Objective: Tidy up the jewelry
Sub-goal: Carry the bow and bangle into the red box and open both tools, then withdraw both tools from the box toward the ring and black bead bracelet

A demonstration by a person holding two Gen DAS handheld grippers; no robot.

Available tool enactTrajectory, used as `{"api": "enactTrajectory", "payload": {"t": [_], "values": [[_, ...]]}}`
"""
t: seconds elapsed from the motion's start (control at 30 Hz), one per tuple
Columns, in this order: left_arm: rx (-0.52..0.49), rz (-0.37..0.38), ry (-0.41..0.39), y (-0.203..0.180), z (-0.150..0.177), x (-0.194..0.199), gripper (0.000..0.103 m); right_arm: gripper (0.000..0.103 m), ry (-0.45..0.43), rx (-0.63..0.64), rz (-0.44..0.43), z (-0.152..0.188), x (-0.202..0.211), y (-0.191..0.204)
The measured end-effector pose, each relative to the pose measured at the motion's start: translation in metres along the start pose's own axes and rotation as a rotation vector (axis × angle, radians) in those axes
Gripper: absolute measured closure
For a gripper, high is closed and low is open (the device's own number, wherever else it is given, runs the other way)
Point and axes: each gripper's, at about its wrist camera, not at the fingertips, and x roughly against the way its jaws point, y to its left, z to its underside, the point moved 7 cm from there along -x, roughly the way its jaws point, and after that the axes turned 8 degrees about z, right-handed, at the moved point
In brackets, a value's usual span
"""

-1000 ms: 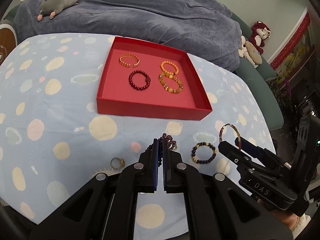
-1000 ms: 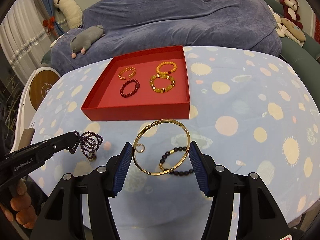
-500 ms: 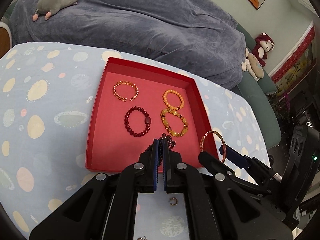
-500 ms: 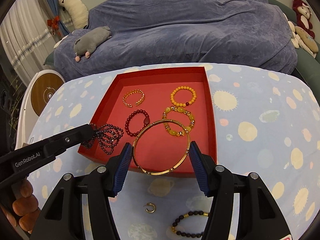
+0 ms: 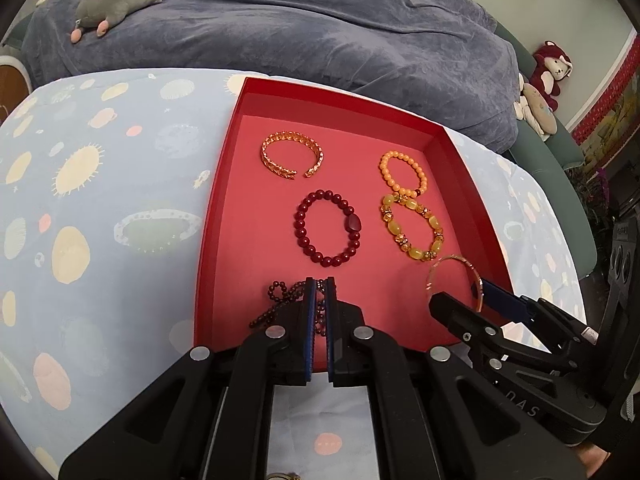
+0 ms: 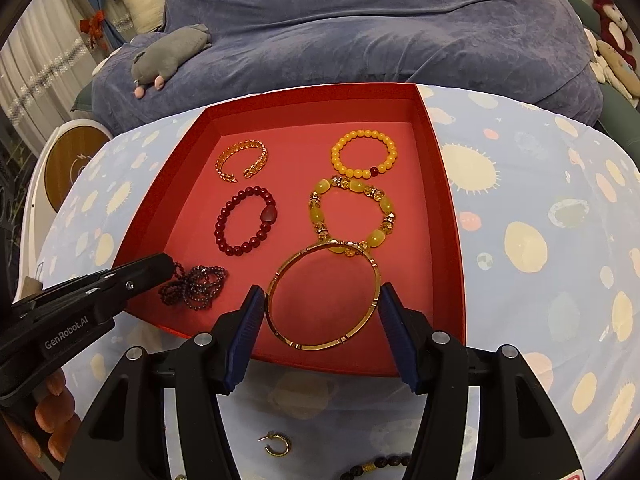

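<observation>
A dark beaded strand is clenched in the left gripper; a gold bangle is grasped by the right gripper over the red tray.

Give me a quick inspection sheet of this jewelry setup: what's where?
Surface: table under a blue spotted cloth.
Job's things: red tray holds a gold cuff, red bracelet, orange bracelet and yellow bracelet.
Clutter: hoop earring and dark bracelet on the cloth before the tray.
Grippers: left gripper shut on a dark bead strand; right gripper shut on a gold bangle, both over the tray.
Cables: nothing seen.
Surroundings: blue-covered sofa, plush toys.
</observation>
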Motion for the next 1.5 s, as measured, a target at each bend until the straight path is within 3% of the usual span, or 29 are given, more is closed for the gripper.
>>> {"api": "enactTrajectory", "payload": {"t": [0.07,0.17,0.6,1.17,1.5], "values": [[-0.01,-0.017,-0.015,0.0,0.0,0.004,0.077,0.044,-0.012,0.009,0.012,-0.001,0.004,0.0],[-0.023,-0.032,-0.049,-0.001,0.0,0.015,0.066,0.041,-0.03,-0.004,0.011,0.0,0.012,-0.003],[-0.046,-0.056,-0.073,-0.01,0.034,0.055,0.06,0.041,-0.042,-0.054,0.027,0.038,0.057,-0.023],[-0.035,-0.059,-0.014,-0.017,0.122,0.081,0.059,0.041,0.045,-0.12,0.071,0.14,0.084,-0.049],[-0.029,-0.095,0.009,-0.007,0.15,0.085,0.057,0.041,0.057,-0.133,0.08,0.16,0.086,-0.052]]}}
